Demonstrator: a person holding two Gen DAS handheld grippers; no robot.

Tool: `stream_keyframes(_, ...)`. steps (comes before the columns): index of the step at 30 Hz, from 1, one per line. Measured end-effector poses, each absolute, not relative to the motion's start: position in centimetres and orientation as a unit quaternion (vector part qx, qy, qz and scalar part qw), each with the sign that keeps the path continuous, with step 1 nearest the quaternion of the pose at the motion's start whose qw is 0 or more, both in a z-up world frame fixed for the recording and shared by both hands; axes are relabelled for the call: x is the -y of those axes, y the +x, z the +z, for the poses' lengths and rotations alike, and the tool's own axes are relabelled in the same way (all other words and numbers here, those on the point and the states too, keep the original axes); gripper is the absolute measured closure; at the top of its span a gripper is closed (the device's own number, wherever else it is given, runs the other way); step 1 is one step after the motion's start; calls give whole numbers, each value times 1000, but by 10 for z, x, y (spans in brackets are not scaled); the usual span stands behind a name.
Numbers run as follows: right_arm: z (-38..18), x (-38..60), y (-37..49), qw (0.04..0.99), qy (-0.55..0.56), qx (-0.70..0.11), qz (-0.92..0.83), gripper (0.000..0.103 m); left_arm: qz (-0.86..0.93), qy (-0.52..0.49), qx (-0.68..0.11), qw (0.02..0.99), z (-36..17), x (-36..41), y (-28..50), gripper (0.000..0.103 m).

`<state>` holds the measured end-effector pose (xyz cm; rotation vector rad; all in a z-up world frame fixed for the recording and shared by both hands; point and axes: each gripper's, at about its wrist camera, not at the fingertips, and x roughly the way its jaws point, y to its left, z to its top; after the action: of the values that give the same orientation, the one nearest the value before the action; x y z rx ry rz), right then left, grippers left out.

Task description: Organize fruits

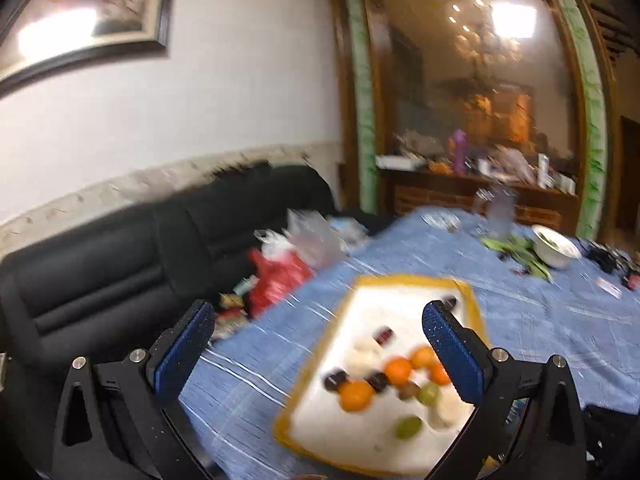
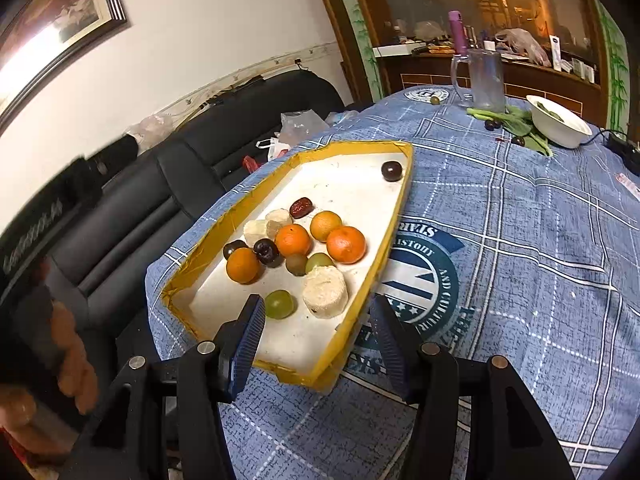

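Observation:
A white foam tray with a yellow rim (image 2: 352,146) lies on the blue tablecloth, also in the blurred left wrist view (image 1: 404,280). It holds several oranges (image 2: 346,244), green grapes (image 2: 279,303), dark plums (image 2: 391,170), a red date (image 2: 301,207) and pale round cakes (image 2: 325,291). My right gripper (image 2: 318,312) is open and empty above the tray's near end. My left gripper (image 1: 318,322) is open and empty, raised over the tray's left edge.
A white bowl (image 2: 558,120) on green leaves, a glass mug (image 2: 482,78) and loose dark fruits (image 2: 491,124) sit at the table's far side. A black sofa (image 2: 168,176) with plastic bags (image 1: 280,276) runs along the left. A cluttered wooden sideboard (image 2: 492,68) stands behind.

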<state>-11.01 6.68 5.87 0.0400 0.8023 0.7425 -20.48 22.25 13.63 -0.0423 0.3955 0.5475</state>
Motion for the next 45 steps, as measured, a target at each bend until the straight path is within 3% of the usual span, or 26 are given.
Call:
stream_keyframes(13,61,-49,-112,883,-3,-372,286,28,190,-51,-290,936,109,-206,-188,0)
stream_keyframes(45,48,-76,-103,880,-59,-396,255,22,164,-107,-371,908,79,-227,-175,0)
